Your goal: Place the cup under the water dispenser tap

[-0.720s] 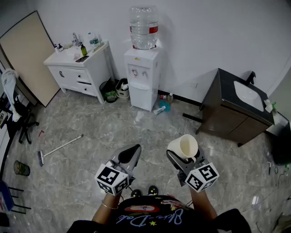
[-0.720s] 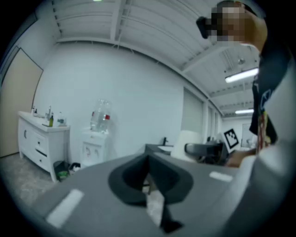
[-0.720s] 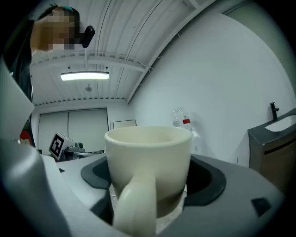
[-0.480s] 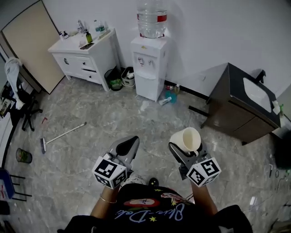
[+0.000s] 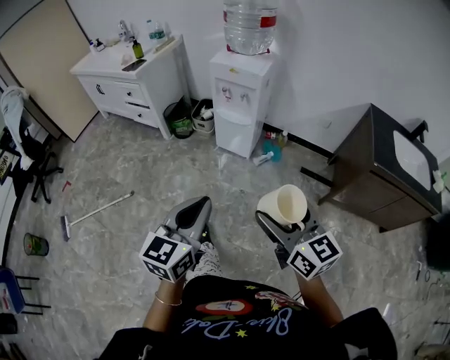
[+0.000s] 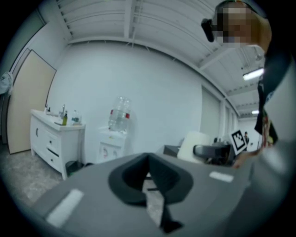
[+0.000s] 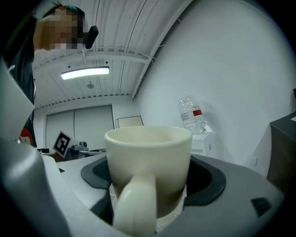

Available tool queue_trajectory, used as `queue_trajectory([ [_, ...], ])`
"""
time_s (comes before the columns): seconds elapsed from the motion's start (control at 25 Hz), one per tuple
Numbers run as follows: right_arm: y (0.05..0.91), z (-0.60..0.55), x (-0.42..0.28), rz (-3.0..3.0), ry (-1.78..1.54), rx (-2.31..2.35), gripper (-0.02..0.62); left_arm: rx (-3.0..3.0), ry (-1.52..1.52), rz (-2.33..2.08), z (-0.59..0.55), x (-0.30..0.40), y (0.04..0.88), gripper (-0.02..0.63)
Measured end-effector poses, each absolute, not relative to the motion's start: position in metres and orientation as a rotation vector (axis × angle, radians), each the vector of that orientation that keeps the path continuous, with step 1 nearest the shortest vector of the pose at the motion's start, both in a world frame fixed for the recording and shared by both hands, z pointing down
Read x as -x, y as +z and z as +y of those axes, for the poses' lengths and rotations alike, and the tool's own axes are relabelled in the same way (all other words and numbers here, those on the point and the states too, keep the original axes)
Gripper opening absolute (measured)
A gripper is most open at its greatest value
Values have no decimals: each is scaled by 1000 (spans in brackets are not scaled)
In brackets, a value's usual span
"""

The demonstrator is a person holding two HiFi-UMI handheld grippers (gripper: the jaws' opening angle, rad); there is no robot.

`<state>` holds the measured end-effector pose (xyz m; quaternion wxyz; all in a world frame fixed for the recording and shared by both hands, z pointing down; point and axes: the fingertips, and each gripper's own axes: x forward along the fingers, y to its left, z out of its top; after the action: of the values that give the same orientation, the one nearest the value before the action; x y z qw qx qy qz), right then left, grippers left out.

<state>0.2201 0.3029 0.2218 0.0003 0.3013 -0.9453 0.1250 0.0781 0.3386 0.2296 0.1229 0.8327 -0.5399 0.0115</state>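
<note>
A cream mug (image 5: pixel 285 205) stands upright between the jaws of my right gripper (image 5: pixel 284 219), which is shut on it; in the right gripper view the mug (image 7: pixel 148 162) fills the middle, handle toward the camera. The white water dispenser (image 5: pixel 242 91) with its bottle (image 5: pixel 249 21) stands against the far wall, its taps (image 5: pixel 235 95) well ahead of the mug. It also shows in the distance as the dispenser (image 7: pixel 201 138) and the dispenser (image 6: pixel 110 144). My left gripper (image 5: pixel 198 209) is held beside the right, shut and holding nothing (image 6: pixel 147 175).
A white vanity cabinet (image 5: pixel 133 77) stands left of the dispenser, with two bins (image 5: pixel 184 119) between them. A dark sink cabinet (image 5: pixel 387 172) is at the right. A broom (image 5: pixel 95 216) and a spray bottle (image 5: pixel 266 157) lie on the marble floor.
The person has stepped toward the dispenser; it looks nearer and has shifted right in the head view. Both grippers travel along, the mug still held in the right.
</note>
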Motion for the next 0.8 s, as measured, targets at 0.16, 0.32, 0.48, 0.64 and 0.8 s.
queue_trajectory([
  [0.16, 224, 220, -155, -2984, 331, -933, 411, -2467, 52, -1601, 248, -12, 225, -12],
  [0.32, 225, 137, -84, -2976, 273, -977, 411, -2501, 108, -1596, 167, 47, 235, -12],
  [0.48, 245, 63, -27, -2957, 328, -1079, 411, -2493, 171, -1548, 99, 100, 256, -12],
  [0.64, 285, -13, 3, -2906, 355, -1142, 411, -2486, 224, -1523, 26, 137, 279, -12],
  [0.8, 332, -75, 17, -2823, 305, -1234, 411, -2498, 222, -1503, -33, 157, 305, -12],
])
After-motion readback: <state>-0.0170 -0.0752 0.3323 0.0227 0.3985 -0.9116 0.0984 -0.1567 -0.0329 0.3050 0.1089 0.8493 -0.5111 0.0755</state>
